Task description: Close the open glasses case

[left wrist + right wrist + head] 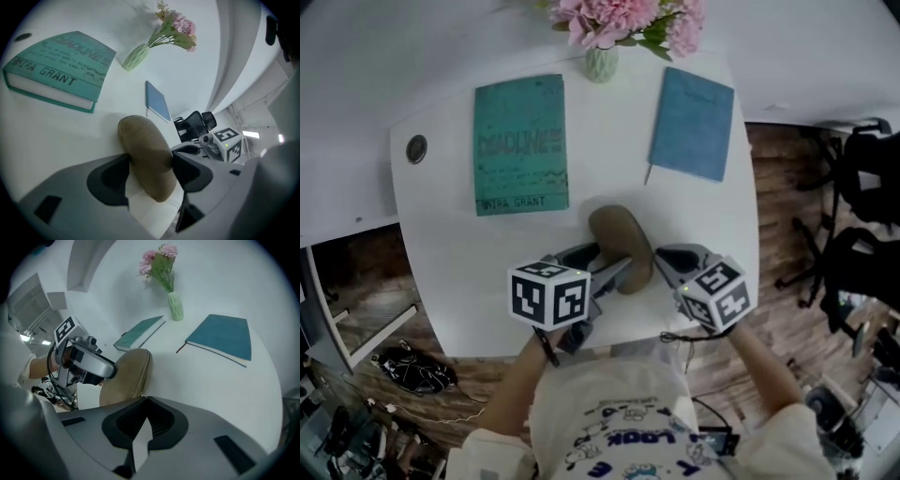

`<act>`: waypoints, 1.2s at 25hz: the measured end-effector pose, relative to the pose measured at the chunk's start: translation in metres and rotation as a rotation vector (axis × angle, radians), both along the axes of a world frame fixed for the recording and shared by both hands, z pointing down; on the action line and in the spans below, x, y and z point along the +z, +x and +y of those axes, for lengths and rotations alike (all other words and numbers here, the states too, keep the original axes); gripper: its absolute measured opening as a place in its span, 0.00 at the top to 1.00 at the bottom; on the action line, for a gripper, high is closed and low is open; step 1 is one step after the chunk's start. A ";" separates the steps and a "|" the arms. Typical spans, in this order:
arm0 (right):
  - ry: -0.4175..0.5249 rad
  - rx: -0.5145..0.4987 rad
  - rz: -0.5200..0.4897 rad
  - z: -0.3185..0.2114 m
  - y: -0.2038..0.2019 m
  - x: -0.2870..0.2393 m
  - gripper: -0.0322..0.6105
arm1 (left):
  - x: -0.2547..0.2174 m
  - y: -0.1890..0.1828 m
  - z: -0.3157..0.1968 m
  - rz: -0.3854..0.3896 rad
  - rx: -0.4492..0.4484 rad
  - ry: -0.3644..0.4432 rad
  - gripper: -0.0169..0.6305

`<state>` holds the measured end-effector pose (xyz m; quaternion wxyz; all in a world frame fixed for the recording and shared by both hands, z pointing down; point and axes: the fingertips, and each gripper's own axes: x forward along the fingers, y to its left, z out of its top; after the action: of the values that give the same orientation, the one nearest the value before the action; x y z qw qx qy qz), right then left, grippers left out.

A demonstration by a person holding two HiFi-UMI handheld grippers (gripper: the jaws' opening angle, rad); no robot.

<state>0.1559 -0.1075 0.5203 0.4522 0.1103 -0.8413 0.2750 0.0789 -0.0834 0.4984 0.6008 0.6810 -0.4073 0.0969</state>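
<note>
A tan oval glasses case (623, 244) lies on the white table (469, 262) near its front edge. My left gripper (617, 274) comes in from the left and is shut on the case (147, 154), one pad on each long side. At the case's right side, my right gripper (662, 260) has its jaws shut. In the right gripper view a small metal zipper pull (140, 395) shows right at the tips of the right gripper (142, 397), against the case's (126, 376) seam. The left gripper (150, 161) hides the near end of the case.
A teal hardback book (521, 145) lies at the back left and a blue notebook (694, 122) at the back right. Between them stands a green vase of pink flowers (602, 61). A black office chair (867, 187) stands beyond the table's right edge.
</note>
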 end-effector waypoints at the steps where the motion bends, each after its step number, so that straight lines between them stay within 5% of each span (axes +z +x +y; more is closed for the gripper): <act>1: 0.007 -0.016 -0.004 -0.005 -0.003 0.000 0.95 | 0.000 0.000 0.000 -0.001 -0.002 -0.002 0.52; 7: 0.068 -0.044 -0.076 -0.074 -0.030 -0.020 0.95 | -0.001 0.001 -0.001 -0.003 -0.024 -0.011 0.52; 14: 0.043 -0.412 -0.120 -0.045 -0.026 -0.025 0.94 | -0.003 0.001 -0.001 -0.015 -0.045 0.000 0.52; 17: 0.076 -0.648 -0.100 -0.027 -0.025 -0.035 0.77 | -0.005 0.000 -0.003 -0.041 -0.043 0.014 0.52; 21: 0.175 -0.903 -0.106 -0.019 -0.026 -0.039 0.73 | -0.007 -0.002 -0.008 -0.038 -0.087 0.007 0.52; 28: 0.170 -1.144 -0.108 -0.005 -0.024 -0.020 0.73 | -0.004 0.000 -0.010 -0.060 -0.109 0.010 0.52; 30: 0.138 -1.177 -0.089 -0.005 -0.019 -0.019 0.80 | -0.004 0.000 -0.010 -0.059 -0.113 0.013 0.51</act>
<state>0.1364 -0.1121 0.5015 0.4844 -0.3572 -0.7952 -0.0730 0.0793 -0.0937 0.4948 0.5886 0.6577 -0.4632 0.0804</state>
